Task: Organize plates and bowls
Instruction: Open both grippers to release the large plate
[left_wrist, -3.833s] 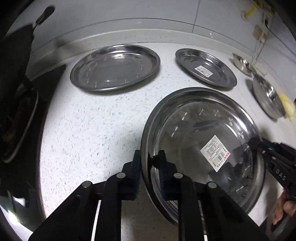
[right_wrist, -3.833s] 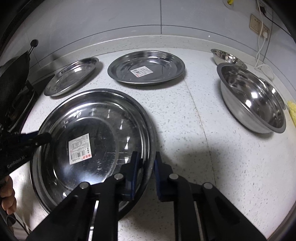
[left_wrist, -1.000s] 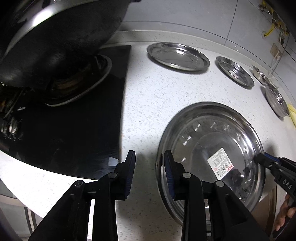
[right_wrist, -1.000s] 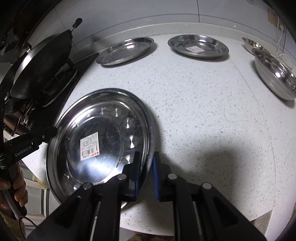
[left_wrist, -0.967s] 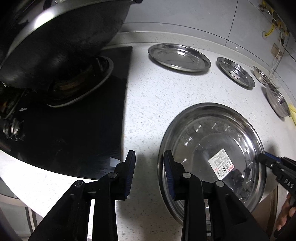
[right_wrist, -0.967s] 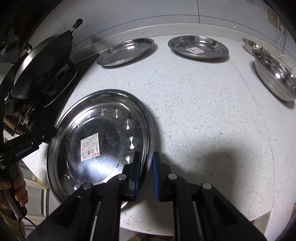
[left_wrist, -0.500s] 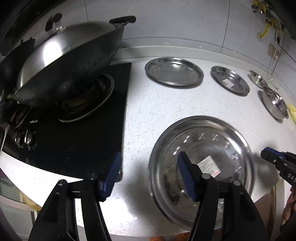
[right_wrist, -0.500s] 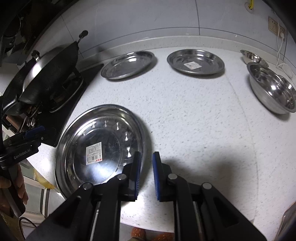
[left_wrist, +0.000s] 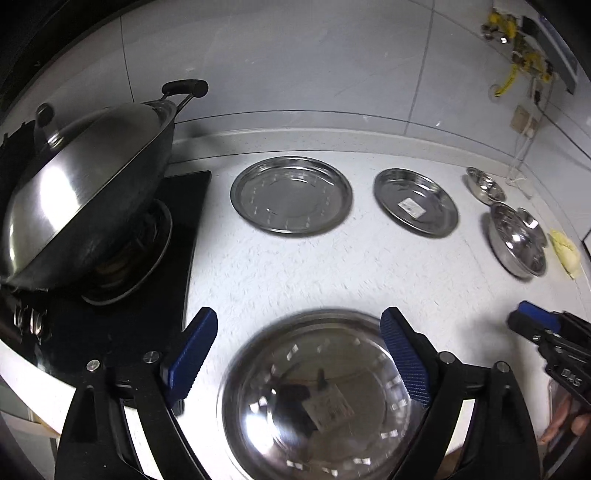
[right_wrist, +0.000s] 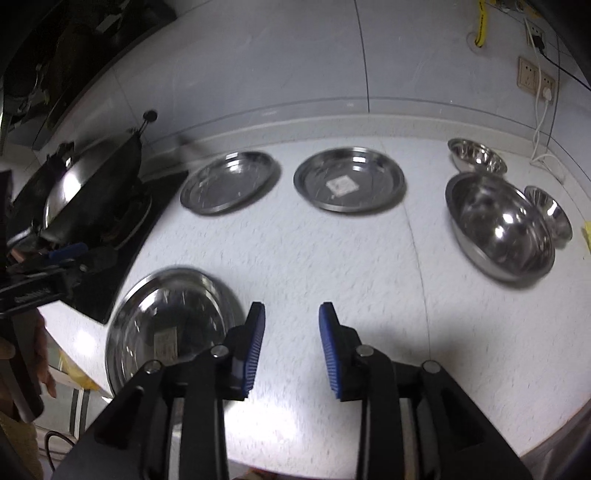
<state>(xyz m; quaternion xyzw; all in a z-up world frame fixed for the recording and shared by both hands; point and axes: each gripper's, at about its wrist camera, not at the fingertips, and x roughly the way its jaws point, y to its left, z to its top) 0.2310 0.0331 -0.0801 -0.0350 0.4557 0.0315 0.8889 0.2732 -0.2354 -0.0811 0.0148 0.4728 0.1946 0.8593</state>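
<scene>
As we read the bench (left_wrist: 295, 266) from left to right, the covered wok (left_wrist: 88, 206) on the black hob (left_wrist: 122, 317) lies well to the left of the left gripper (left_wrist: 299, 354). That gripper's jaws have just been opening and now stand wide, with nothing pressed between them; the large plate (left_wrist: 317, 398) lies flat on the bench below them, free of both pads. We judge this plate set down close to the bench's near edge. Beyond the jaws lie a second plate (left_wrist: 291, 195) and a labelled plate (left_wrist: 415, 201), apart from one another. Further right stand a small bowl (right_wrist: 476, 155), a large bowl (right_wrist: 502, 225) and another small bowl (right_wrist: 550, 210) just behind it. The right gripper (right_wrist: 291, 332) has the large plate to the left of its jaws, which have also just been opening; they stand partly apart and empty.

Risks noted: the released plate sits near the bench edge, so a knock from either gripper could tip it off. The steel rims are thin and slick, so a shallow bite on the next plate may slip. Stacking off-centre would leave the pile rocking.
</scene>
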